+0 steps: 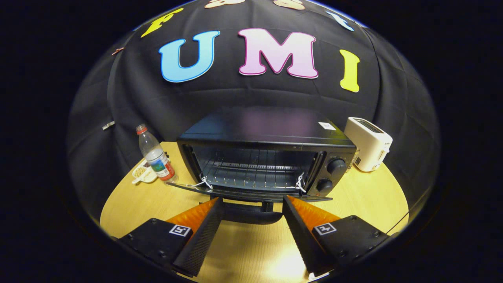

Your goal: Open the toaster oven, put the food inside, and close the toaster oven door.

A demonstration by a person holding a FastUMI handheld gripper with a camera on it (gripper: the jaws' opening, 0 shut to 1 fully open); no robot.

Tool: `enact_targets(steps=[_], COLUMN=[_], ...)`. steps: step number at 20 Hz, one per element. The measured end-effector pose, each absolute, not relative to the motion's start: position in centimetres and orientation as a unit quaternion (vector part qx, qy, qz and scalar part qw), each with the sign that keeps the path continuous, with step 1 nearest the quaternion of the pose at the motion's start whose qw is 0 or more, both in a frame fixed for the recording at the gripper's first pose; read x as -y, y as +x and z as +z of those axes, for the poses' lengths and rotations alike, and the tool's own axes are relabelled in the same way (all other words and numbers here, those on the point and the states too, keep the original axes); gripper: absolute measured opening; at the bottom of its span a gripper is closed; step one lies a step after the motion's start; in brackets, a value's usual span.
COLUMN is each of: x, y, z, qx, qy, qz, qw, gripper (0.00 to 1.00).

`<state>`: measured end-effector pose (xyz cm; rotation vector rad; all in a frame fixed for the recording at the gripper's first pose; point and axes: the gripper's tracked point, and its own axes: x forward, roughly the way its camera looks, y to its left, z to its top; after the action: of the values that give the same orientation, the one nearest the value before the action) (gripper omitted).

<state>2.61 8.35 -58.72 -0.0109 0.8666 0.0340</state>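
A black toaster oven (267, 133) stands on the wooden table, its door (243, 194) folded down flat toward me. The door's handle (251, 214) lies just ahead of my fingertips, level with the gap between them. The oven's cavity shows a wire rack (255, 167) with nothing on it. Two knobs (336, 167) sit on its right panel. My gripper (253, 201) is open, fingers spread wide, nothing held between them. A small white dish of food (144, 173) rests at the far left beside a bottle.
A plastic water bottle (156, 154) with a red cap stands left of the oven. A white pop-up toaster (368, 143) sits at the oven's right rear. The round wooden table (369, 196) has bare surface on both sides of the oven.
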Motion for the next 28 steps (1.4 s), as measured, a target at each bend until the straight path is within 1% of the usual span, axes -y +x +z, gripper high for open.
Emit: enact_targets(steps=[8,11,16,18,21,24,28], x=[-8.5,-8.0,-7.5,-6.2,-1.0,5.5,13.7], y=[-2.6,-4.1,-4.4,-3.9,-3.6,-4.4,-7.7], z=[-61.8,-63.2,-61.8,-60.5,-58.1,-56.1,-55.5], qx=[-0.494,-0.524,-0.517,-0.501,-0.484,-0.481,-0.494], qy=[-0.007,0.003,0.012,0.029,0.017,0.021,-0.005], qz=[0.034,0.030,0.040,0.047,0.026,-0.015,-0.057], qw=[0.869,0.851,0.855,0.864,0.875,0.876,0.868], gripper=[0.97,0.98,0.97,0.98,0.98,0.97,0.96])
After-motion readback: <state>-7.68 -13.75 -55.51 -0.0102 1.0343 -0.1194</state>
